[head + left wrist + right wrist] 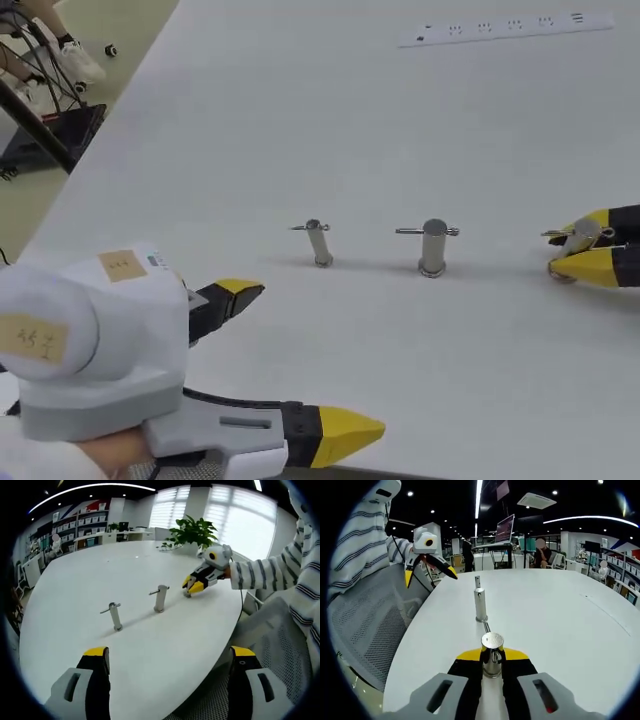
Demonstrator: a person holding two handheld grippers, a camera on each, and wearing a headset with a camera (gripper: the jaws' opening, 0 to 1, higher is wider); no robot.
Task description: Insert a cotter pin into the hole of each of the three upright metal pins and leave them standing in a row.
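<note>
Three metal pins stand in a row on the white table (330,120). The left pin (318,243) (115,616) and the middle pin (433,247) (160,598) (480,605) each carry a cotter pin through the top. At the right edge my right gripper (575,245) (492,656) is shut on the third pin (582,236) (492,650), which stands on the table with a cotter pin sticking out to the left. My left gripper (295,362) (169,655) hangs open near the table's front edge, well short of the left pin, with nothing between its jaws.
A white power strip (505,28) lies at the far right of the table. The table's left edge (110,110) runs diagonally, with floor and chair legs beyond. A mesh chair (365,630) stands beside the table. A potted plant (192,530) sits at the far side.
</note>
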